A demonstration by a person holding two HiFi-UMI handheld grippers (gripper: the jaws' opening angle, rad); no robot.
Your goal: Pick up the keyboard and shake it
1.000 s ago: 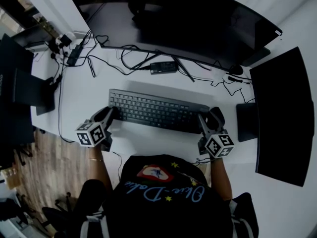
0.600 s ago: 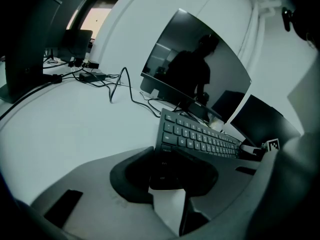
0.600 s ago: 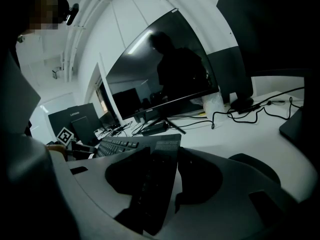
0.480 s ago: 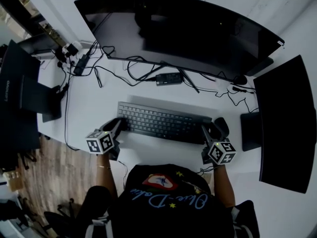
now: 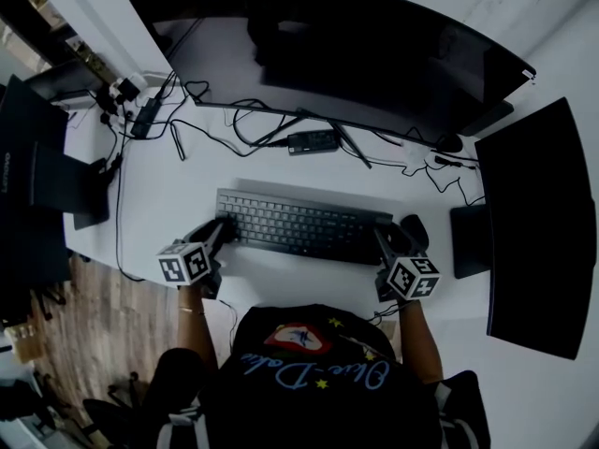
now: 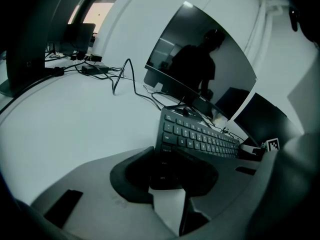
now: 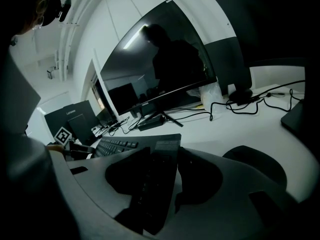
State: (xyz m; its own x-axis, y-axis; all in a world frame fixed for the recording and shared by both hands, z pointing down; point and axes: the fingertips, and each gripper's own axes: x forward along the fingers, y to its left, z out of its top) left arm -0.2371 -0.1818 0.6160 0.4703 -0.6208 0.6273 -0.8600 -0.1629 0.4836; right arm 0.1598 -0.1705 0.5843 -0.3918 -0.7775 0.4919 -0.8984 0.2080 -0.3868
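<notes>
Left claw [image 6: 167, 174]: narrow gap, pinching the left end of the keyboard [image 6: 200, 134], with the corner keys right between the jaws. Right claw [image 7: 155, 184]: set wider and clamped on the right end. That end runs slanted through the jaws, and the label on its underside shows. So you hold the keyboard by both ends, in front of you, between your body and the big curved monitor [image 5: 328, 45].

Changed over the last second: not much. Neither claw's gap has moved, and both grips are as they were. In the head view the keyboard, the claws and everything on the worktop [image 5: 178, 190] slide together, so that is mostly your head moving. The keyboard keeps its place relative to the power brick [image 5: 312, 141] behind it.

For the task: the pick-up looks done or nearly done. The tilt in the right gripper view and the soft shadow along the far edge suggest it is off the worktop, though the clearance isn't certain from above. The shake hasn't visibly started. Keep both grips firm when you do it. The left claw has only a corner, so that end could slip. Mind the cables [image 5: 215, 110] behind.
</notes>
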